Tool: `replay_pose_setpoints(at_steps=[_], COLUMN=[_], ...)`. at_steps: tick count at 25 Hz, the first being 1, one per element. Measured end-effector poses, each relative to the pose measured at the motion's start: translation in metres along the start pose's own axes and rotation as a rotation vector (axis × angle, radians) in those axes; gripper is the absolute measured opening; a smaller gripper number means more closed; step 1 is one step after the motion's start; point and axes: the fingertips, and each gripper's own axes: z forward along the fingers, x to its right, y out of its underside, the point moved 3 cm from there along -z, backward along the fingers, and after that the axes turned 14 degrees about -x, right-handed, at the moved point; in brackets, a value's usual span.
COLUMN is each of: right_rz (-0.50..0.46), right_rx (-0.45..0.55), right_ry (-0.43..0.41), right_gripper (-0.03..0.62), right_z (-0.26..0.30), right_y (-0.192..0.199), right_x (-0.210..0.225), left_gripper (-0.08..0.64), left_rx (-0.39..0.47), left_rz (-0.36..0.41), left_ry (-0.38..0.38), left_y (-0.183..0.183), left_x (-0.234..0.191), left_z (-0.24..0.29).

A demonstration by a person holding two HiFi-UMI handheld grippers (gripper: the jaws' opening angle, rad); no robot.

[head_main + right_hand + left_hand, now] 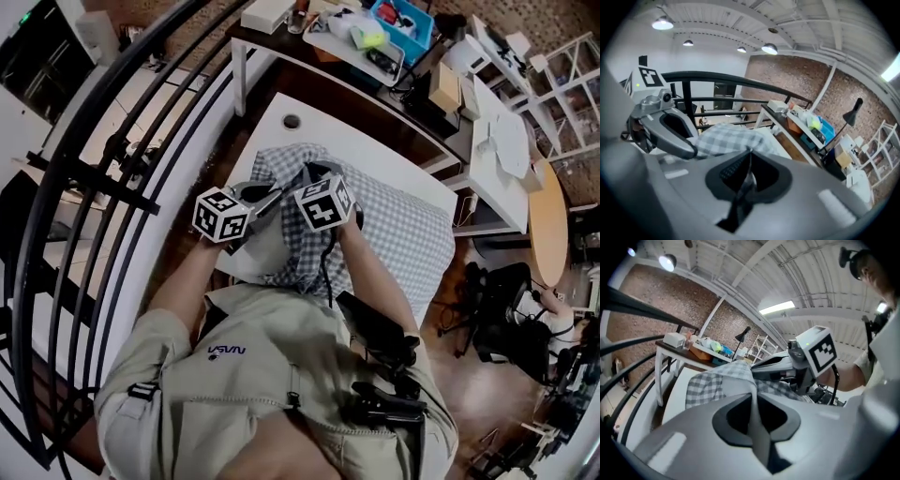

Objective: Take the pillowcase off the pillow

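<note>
1. The pillow (251,251), in its checked pillowcase (403,234), lies on the white table (314,117). Its near end is at the table edge just in front of me. Nothing holds the far end. If I pull toward myself, I think the whole pillow may slide with the cloth and drop off the table, and the case would not come off.
2. Both grips sit close together at this same near end. A pull from two such near points may only bunch the pillowcase around the filling, and it could jam there.
3. The left gripper (752,401) is clenched on a narrow pale fold that runs up into the checked cloth. I judge it to be the edge of the pillowcase. The right gripper (749,166) is clenched too, on a thin darker fold of the same case. Both bites are small, so a hard tug may let the cloth slip out of the jaws.
4. In the head view the marker cubes and my forearms cover the near end, so I cannot see the opening of the case or how far the pillow is out.
5. I cannot tell whether the left jaws hold only the case or also a piece of the pillow under it. If both layers are caught, the case will not separate.
6. The fold in the right jaws is dark and blurred, and its depth between the pads is unclear.
</note>
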Motion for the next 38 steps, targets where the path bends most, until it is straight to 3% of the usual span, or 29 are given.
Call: replay_pose_setpoints(at_steps=[4,10,13,16,20,23,26,28,34,36,38], right_rz=[0.039,0.139,0.18,0.178,0.186,0.283,0.376,0.421,0.532,0.53,0.522], right_rx=[0.036,-0.118,-0.213,-0.24,-0.15,-0.042,0.049,0.091,0.157,0.144,0.112], right_ry=[0.176,0.26,0.251,0.175,0.144,0.126,0.1,0.082,0.004,-0.048,-0.1], right_gripper=[0.008,0.008,0.008,0.008,0.048,0.128,0.132,0.132,0.109,0.109,0.109], right_z=[-0.017,0.003,0.019,0.031,0.019,-0.007,-0.041,-0.065,-0.131,-0.14,-0.143], right_y=[-0.006,0.054,0.096,0.117,0.106,0.1,0.105,0.111,0.128,0.136,0.148], right_x=[0.052,0.12,0.132,0.118,0.107,0.096,0.073,0.053,-0.027,-0.058,-0.086], left_gripper=[0.025,0.025,0.025,0.028,0.072,0.145,0.176,0.199,0.262,0.314,0.322], left_rx=[0.05,0.137,0.142,0.112,0.086,0.083,0.062,0.026,-0.107,-0.147,-0.187], left_rz=[0.116,0.09,0.076,0.034,0.012,0.026,0.054,0.07,0.069,0.091,0.151], left_ry=[-0.02,-0.016,-0.015,-0.023,-0.057,-0.08,-0.093,-0.068,0.111,0.117,0.075], left_y=[-0.007,0.008,0.016,0.026,0.029,0.032,0.04,0.05,0.106,0.122,0.13], left_x=[0.021,0.031,0.037,0.033,0.018,0.018,0.025,0.036,0.084,0.091,0.09], left_z=[-0.027,-0.062,-0.063,-0.05,-0.046,-0.062,-0.076,-0.077,-0.061,-0.054,-0.044])
